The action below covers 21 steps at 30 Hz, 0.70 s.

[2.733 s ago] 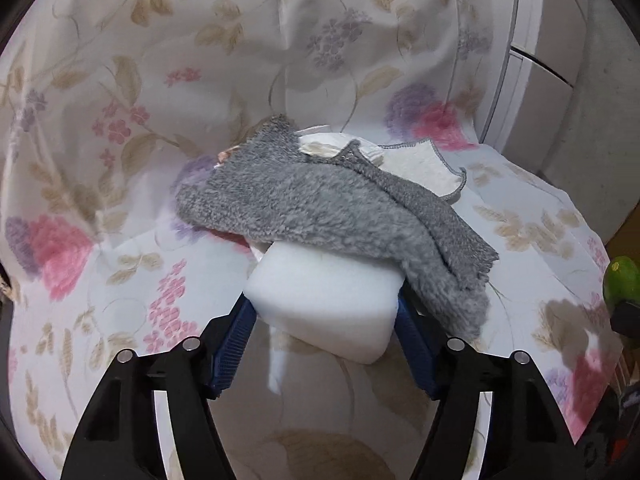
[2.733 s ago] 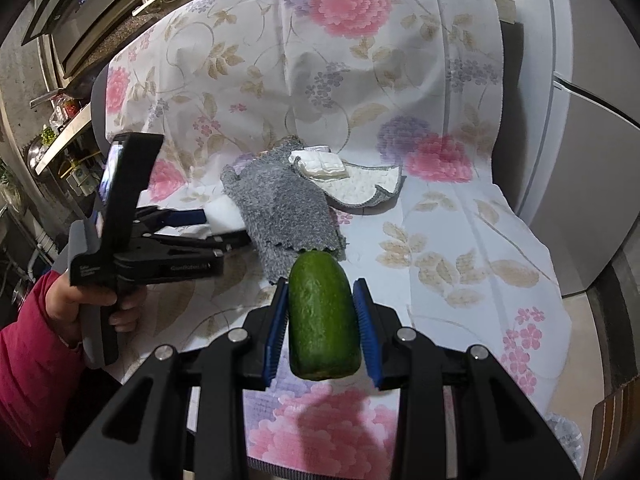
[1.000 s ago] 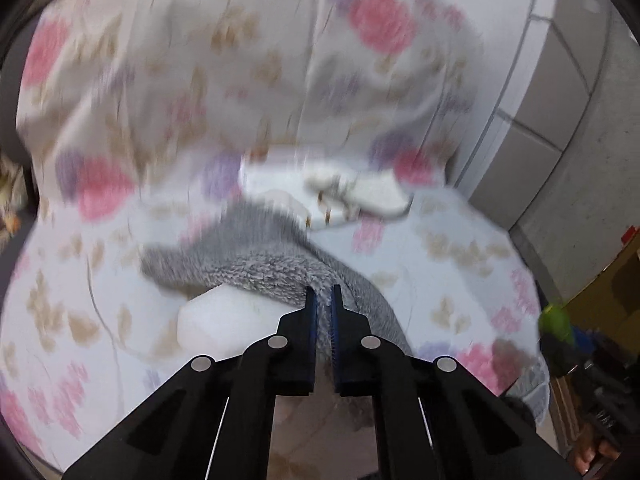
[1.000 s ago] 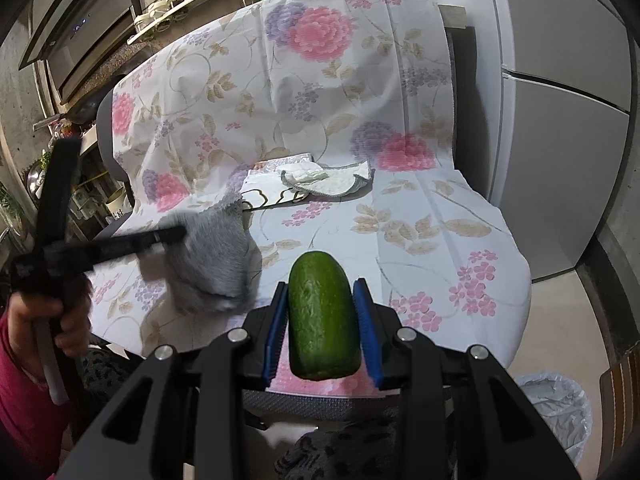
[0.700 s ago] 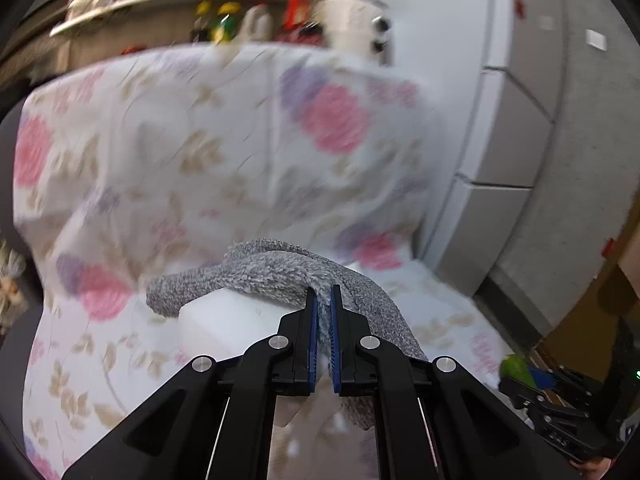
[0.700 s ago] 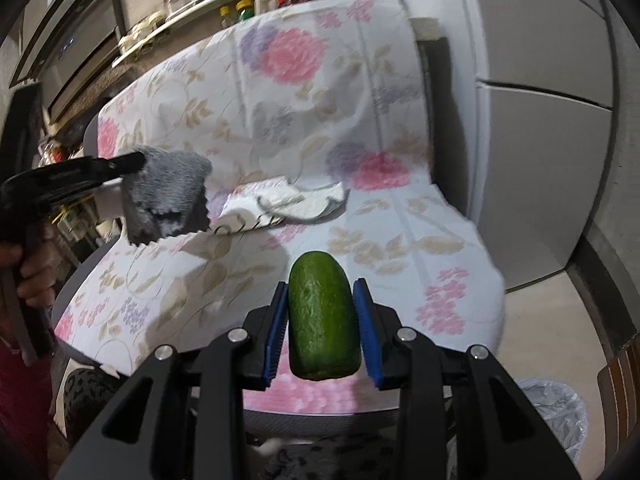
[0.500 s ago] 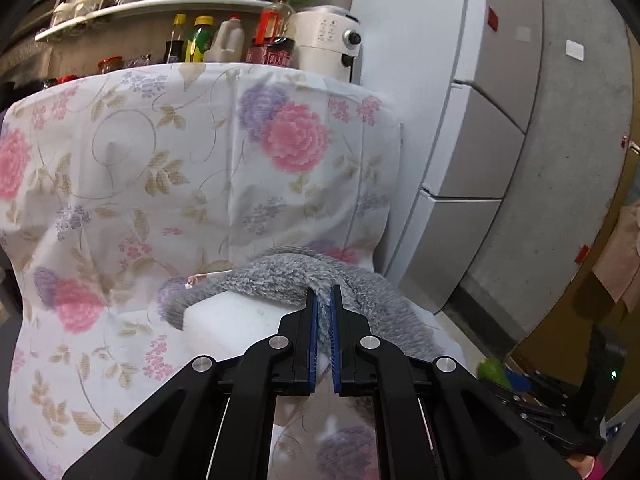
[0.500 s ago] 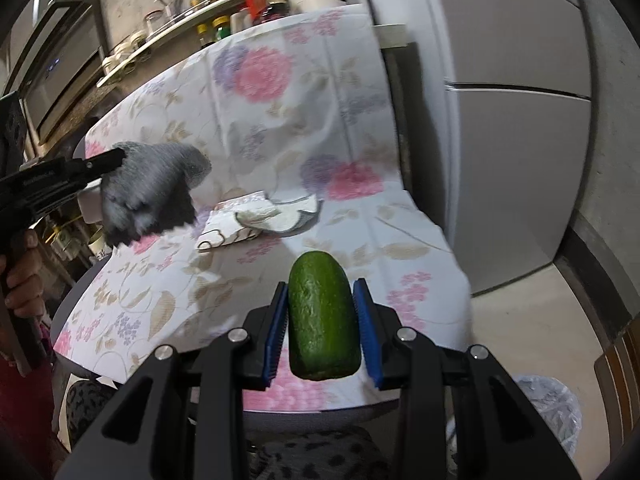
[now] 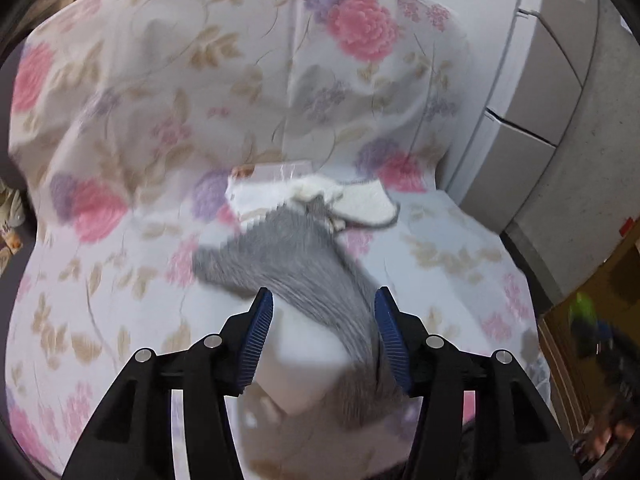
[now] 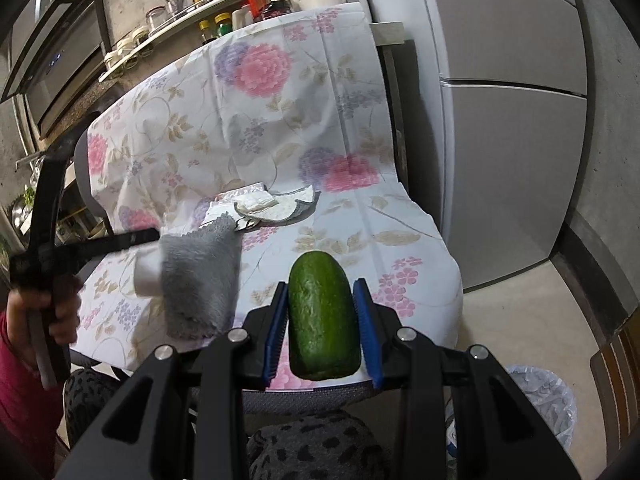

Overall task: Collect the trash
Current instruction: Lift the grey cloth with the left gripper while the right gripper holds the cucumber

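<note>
My left gripper is over the chair seat and its jaws are opening. A grey fuzzy cloth and a white foam block lie between its fingers, blurred by motion, and the pads no longer pinch the cloth. From the right wrist view the left gripper hangs above the seat's left side. The grey cloth and the white block are just beyond its tip. My right gripper is shut on a green cucumber in front of the seat's edge.
A floral cover drapes the chair. A white cloth and a packet lie at the back of the seat. A bin with a plastic liner stands on the floor at the lower right. A grey fridge stands to the right. A hand holds the left gripper.
The left jaws were shut on the grey cloth and now stand apart. The left gripper swung down from the chair back toward the seat. The right gripper keeps its cucumber.
</note>
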Tool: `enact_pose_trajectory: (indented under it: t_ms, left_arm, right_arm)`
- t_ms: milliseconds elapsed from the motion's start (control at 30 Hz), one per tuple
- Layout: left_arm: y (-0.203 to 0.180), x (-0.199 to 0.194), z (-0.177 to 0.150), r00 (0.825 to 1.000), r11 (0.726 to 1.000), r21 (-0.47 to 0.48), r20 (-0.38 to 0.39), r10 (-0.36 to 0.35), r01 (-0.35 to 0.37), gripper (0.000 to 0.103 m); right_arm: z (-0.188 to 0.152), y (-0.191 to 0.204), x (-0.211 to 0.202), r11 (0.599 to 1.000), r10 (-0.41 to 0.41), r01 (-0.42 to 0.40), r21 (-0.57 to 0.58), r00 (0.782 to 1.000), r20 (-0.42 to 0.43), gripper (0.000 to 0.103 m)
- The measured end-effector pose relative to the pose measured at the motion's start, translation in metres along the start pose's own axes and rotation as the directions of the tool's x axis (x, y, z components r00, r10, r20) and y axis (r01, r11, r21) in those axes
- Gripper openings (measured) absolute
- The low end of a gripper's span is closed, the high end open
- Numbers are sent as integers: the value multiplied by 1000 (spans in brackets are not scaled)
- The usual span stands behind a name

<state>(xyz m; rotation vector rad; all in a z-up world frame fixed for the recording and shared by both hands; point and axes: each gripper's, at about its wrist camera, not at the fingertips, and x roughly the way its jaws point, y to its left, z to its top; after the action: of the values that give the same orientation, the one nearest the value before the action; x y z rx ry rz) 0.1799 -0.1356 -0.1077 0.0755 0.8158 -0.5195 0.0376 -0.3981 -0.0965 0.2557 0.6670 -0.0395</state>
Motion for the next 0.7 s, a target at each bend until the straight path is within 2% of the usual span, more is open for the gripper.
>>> enact_pose_trajectory:
  t_ms: [133,267,333,633,700]
  left_arm:
    - [-17,-13,-37,1000,997,79,-17,-17,18,54]
    - [-27,-12,-66,995,996,54,-63,-74,78,54]
    - [-29,-1,-70,992,995,50,-89,-84,89,54]
    - [-34,45,-58,990,999,48,-141,-17,24,54]
    - [-39,50,-52,987,999,40,-159,-29,36,50]
  right_arm:
    - [-1,4,3,1000,7,-7,-3,1000,-6,33]
    - [-3,7,4,1000,13,-13,-3,1000,-8,33]
    - [-3,10,3,1000,14,-14,-10,1000,-8,33]
    - [-5,11,-4,1000,14,-14,-16,1000,0,33]
    - [-6,10,-4,1000,15,-15,-13,1000,1,33]
